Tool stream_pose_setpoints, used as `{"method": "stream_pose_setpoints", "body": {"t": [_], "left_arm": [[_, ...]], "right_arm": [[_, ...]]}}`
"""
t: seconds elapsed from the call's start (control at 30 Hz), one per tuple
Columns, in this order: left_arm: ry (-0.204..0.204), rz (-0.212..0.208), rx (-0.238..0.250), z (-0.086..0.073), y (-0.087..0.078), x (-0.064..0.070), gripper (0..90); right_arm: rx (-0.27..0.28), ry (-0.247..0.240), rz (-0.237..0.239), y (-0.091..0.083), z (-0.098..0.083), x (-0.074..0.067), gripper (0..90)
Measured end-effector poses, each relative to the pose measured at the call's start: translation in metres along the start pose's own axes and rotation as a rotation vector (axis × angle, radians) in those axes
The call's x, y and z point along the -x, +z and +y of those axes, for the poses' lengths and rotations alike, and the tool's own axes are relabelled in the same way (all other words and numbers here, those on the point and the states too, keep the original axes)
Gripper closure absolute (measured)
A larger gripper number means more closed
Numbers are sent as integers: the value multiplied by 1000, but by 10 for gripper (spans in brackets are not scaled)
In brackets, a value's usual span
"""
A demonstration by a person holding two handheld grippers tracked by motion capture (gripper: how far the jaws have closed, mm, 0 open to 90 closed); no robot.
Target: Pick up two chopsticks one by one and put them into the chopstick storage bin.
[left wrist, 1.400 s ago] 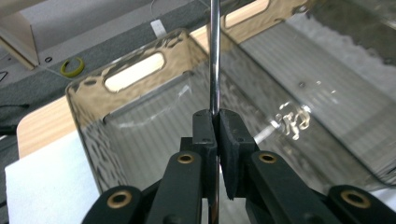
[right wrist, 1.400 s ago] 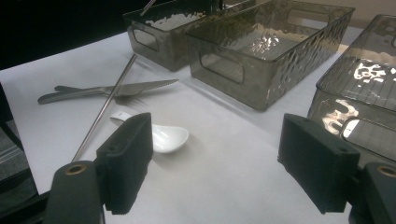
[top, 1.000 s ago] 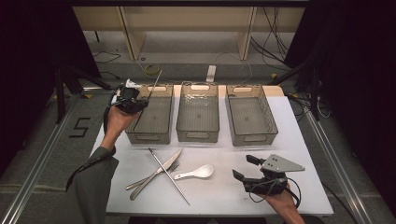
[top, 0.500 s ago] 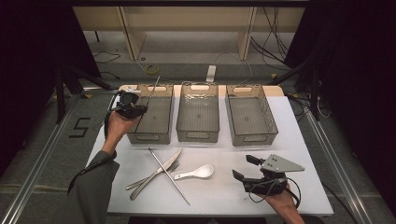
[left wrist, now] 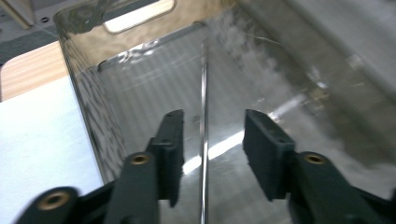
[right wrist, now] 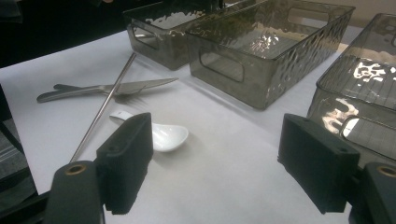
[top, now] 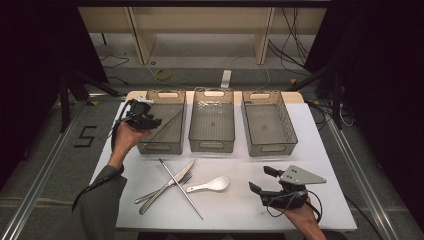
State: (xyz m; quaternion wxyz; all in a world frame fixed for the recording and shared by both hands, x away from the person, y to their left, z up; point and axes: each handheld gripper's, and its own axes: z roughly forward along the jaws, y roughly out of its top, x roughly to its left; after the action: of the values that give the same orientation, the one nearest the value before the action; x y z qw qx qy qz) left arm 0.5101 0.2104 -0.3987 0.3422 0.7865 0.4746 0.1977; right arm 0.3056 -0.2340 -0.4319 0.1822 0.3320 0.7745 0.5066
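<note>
A thin metal chopstick (top: 167,125) leans slantwise inside the left grey bin (top: 160,148). My left gripper (top: 150,121) hovers at that bin's left rim. Seen from the left gripper view, the chopstick (left wrist: 203,116) runs between the jaws of my left gripper (left wrist: 212,140), which stand open and apart from it. At the table's front right my right gripper (top: 267,182) rests open and holds nothing. A second chopstick (top: 181,189), a knife (top: 167,186), a fork (top: 145,196) and a white spoon (top: 212,185) lie in the front middle.
The middle bin (top: 211,145) and the right bin (top: 272,145) stand in a row beside the left one, both bare inside. In the right gripper view the spoon (right wrist: 163,135) lies just beyond my right gripper (right wrist: 219,158), with the knife (right wrist: 116,87) and chopstick (right wrist: 102,109) farther off.
The chopstick that stuck up from my left gripper now lies inside the left bin, and the gripper has opened and come down toward the bin. The right gripper has stayed put.
</note>
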Motion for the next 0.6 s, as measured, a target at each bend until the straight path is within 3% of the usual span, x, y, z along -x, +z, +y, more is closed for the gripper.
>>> {"method": "stream_pose_setpoints", "body": {"t": [0.07, 0.2, 0.27, 0.37, 0.47, 0.6], "left_arm": [[-12, -45, 26, -1, -11, 4, 480], [23, -102, 45, -7, -27, 15, 400], [64, -103, 13, -6, -30, 19, 371], [88, -133, 18, -9, -37, 26, 342], [142, -127, -5, -12, -42, 35, 319], [173, -181, -16, -13, -49, 48, 291]], "right_arm": [[1, -1, 0, 0, 0, 0, 271], [-9, 5, 2, 1, 0, 0, 271], [-5, 3, 2, 0, 0, 0, 271], [-6, -2, 0, 0, 0, -1, 271], [-2, -3, 1, 0, 0, -1, 272], [-4, -4, 0, -1, 0, -1, 271]]}}
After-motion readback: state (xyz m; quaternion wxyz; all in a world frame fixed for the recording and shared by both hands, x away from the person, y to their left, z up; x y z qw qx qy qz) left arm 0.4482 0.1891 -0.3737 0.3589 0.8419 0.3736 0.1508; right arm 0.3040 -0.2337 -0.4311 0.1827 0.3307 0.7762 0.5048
